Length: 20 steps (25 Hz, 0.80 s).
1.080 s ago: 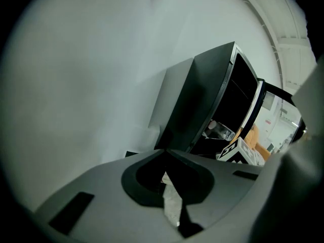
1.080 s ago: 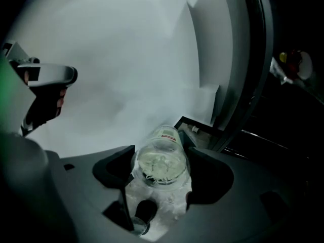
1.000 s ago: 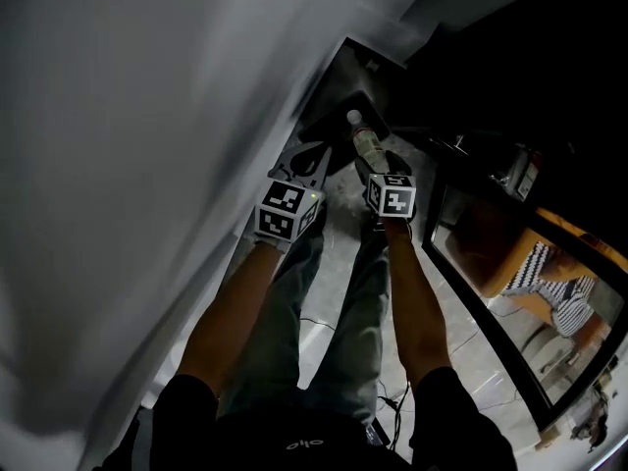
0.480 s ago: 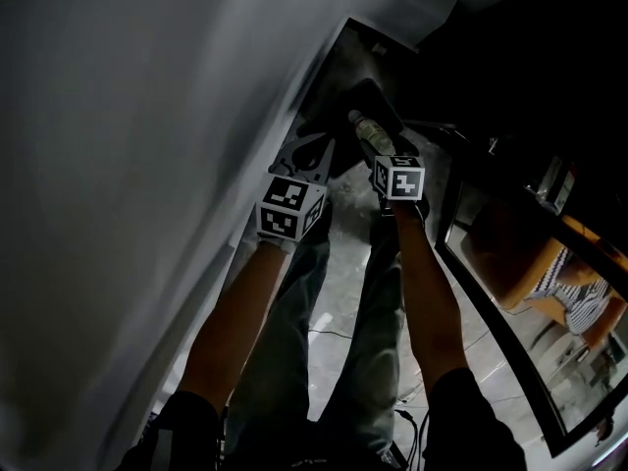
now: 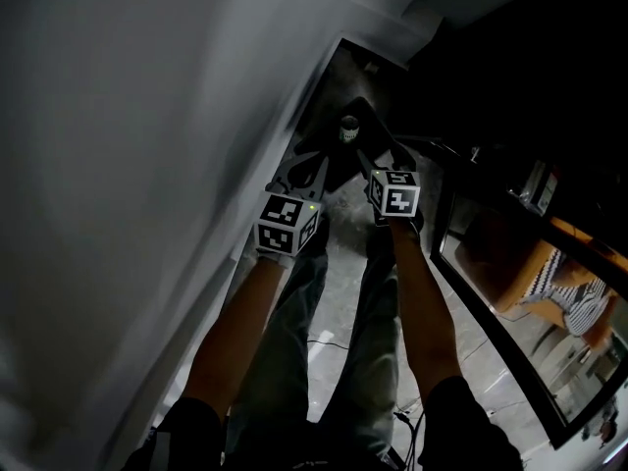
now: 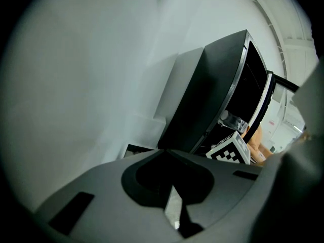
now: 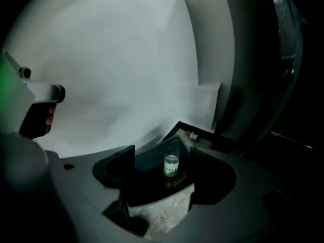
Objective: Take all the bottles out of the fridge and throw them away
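Observation:
A small clear bottle (image 5: pixel 348 128) with a green label stands upright inside the dark bin (image 5: pixel 371 106) against the wall. My right gripper (image 5: pixel 373 163) hangs just in front of the bin, jaws open and empty. In the right gripper view the bottle (image 7: pixel 171 165) shows beyond the open right gripper (image 7: pixel 161 156), down in the bin (image 7: pixel 151 158). My left gripper (image 5: pixel 306 168) is shut with nothing in it, left of the bin; in its own view the left gripper (image 6: pixel 164 151) has its jaws meeting. There a clear bottle (image 6: pixel 234 120) shows just above the right gripper's cube (image 6: pixel 230 152).
A white wall (image 5: pixel 147 165) runs along the left. The tall black fridge (image 6: pixel 223 90) stands beside it. A dark-framed glass door (image 5: pixel 461 263) is at the right, with a seated person in stripes (image 5: pixel 569 297) behind it. A cable (image 5: pixel 329 341) lies on the grey floor.
The right gripper carried the bottle over the bin and let it go; the bottle now stands inside the bin. Both grippers have come lower.

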Motion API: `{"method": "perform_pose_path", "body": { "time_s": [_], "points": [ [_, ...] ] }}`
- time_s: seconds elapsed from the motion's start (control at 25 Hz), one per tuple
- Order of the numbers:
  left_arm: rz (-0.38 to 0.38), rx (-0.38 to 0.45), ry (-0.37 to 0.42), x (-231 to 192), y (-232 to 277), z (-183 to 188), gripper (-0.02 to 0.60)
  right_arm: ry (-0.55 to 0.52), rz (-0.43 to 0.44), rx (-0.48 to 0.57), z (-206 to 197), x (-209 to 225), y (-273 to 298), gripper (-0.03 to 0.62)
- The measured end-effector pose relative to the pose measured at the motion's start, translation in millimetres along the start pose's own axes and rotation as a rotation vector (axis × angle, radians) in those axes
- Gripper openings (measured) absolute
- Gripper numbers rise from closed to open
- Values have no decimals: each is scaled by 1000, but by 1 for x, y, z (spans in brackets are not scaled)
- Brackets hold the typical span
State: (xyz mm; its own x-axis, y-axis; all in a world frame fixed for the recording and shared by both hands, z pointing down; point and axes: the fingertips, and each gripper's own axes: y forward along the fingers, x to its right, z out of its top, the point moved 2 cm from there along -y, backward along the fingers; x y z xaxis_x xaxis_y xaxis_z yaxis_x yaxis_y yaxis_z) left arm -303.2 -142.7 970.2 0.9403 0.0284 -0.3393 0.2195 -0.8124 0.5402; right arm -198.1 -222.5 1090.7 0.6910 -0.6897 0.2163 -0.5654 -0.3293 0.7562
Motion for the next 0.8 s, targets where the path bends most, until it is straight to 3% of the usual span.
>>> {"method": "perform_pose_path", "body": {
  "time_s": [0.16,0.2,0.48,0.8],
  "points": [
    [-4,16,1,21,-25,27,6,9,-10,52,25,-13,-58,329],
    [-5,20,-2,28,-33,35,6,16,-14,64,31,-18,-77,303],
    [-35,47,14,89,-103,108,6,131,-96,145,79,-40,-221,15],
    [-134,80,95,185,-167,203,6,217,-126,252,140,-49,-381,8]
  ]
}}
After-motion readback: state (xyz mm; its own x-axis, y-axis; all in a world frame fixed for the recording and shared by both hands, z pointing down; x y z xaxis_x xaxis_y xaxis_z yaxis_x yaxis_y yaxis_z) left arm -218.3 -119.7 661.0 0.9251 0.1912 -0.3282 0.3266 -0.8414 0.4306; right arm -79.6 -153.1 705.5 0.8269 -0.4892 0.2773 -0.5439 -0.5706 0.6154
